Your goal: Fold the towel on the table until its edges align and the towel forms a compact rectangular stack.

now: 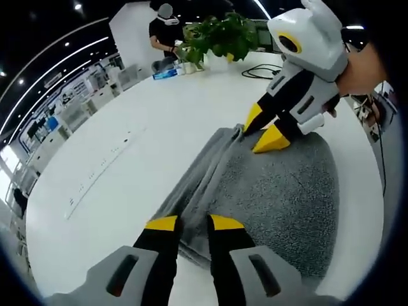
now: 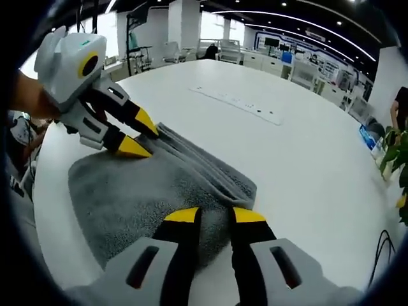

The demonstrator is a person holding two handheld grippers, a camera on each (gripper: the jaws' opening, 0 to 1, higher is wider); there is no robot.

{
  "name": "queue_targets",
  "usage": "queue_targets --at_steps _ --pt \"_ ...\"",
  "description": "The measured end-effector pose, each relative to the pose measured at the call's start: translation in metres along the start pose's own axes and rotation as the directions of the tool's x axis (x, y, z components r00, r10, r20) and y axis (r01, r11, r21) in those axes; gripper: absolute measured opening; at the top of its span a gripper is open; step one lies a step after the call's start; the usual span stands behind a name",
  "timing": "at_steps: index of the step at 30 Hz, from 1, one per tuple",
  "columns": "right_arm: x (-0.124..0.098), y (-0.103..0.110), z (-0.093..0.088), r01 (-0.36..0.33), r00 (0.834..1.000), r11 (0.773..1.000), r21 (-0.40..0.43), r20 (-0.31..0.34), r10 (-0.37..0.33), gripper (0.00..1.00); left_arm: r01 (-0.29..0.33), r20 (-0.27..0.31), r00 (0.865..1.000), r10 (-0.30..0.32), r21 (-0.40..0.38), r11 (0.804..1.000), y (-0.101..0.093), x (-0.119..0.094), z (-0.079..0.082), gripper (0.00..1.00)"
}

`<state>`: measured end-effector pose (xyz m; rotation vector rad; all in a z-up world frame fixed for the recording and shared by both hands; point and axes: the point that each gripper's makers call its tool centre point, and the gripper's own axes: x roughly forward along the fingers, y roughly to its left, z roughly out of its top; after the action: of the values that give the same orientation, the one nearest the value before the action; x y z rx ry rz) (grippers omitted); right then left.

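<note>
Where the left gripper [image 1: 194, 223] rises from the bottom of the left gripper view, its yellow-tipped jaws stand a little apart astride the bunched fold of the grey towel [image 1: 280, 191]; whether cloth is actually pinched between them cannot be told, since the tips cover the fold's edge. Same gripper seen from the right gripper view [image 2: 141, 136]: both tips are down at the far end of the rolled ridge, jaws narrowly parted, contact point hidden by the pile.

Right gripper [image 2: 215, 215]: jaws slightly parted over the near end of the fold, towel [image 2: 121, 191] showing in the gap; grip uncertain. In the left gripper view it [image 1: 262, 131] comes in from upper right, tips touching the ridge's far end, a hand [image 1: 363, 67] behind it cut off by the rim.

Towel lies flat on the white table [image 1: 159, 115], one long side gathered into a thick ridge running between the two grippers; its nearest corner is hidden under the jaws.

Farther off: a potted plant [image 1: 220, 35], a blue box [image 1: 166, 74], a black cable [image 1: 261, 70], a standing person [image 1: 164, 32], partly blurred. A printed strip [image 2: 239, 101] on the table is too small to read.
</note>
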<state>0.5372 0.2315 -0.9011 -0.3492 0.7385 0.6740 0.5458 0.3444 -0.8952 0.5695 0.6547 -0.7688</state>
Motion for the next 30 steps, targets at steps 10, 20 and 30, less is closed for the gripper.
queue_targets --at_steps 10,20,30 --pt "-0.004 -0.001 0.003 -0.019 0.999 0.996 0.09 -0.026 0.021 0.18 -0.031 0.027 0.999 0.032 -0.044 0.999 0.002 -0.014 0.003 0.2" --pt "-0.008 0.002 0.016 -0.049 0.997 0.988 0.147 0.061 0.04 0.46 -0.033 0.064 0.997 0.046 -0.196 0.98 0.004 -0.035 -0.001 0.28" --pt "-0.028 0.015 0.007 -0.054 0.993 0.988 0.144 0.107 0.039 0.56 0.002 0.119 0.992 0.045 -0.37 0.929 -0.012 -0.049 -0.01 0.53"
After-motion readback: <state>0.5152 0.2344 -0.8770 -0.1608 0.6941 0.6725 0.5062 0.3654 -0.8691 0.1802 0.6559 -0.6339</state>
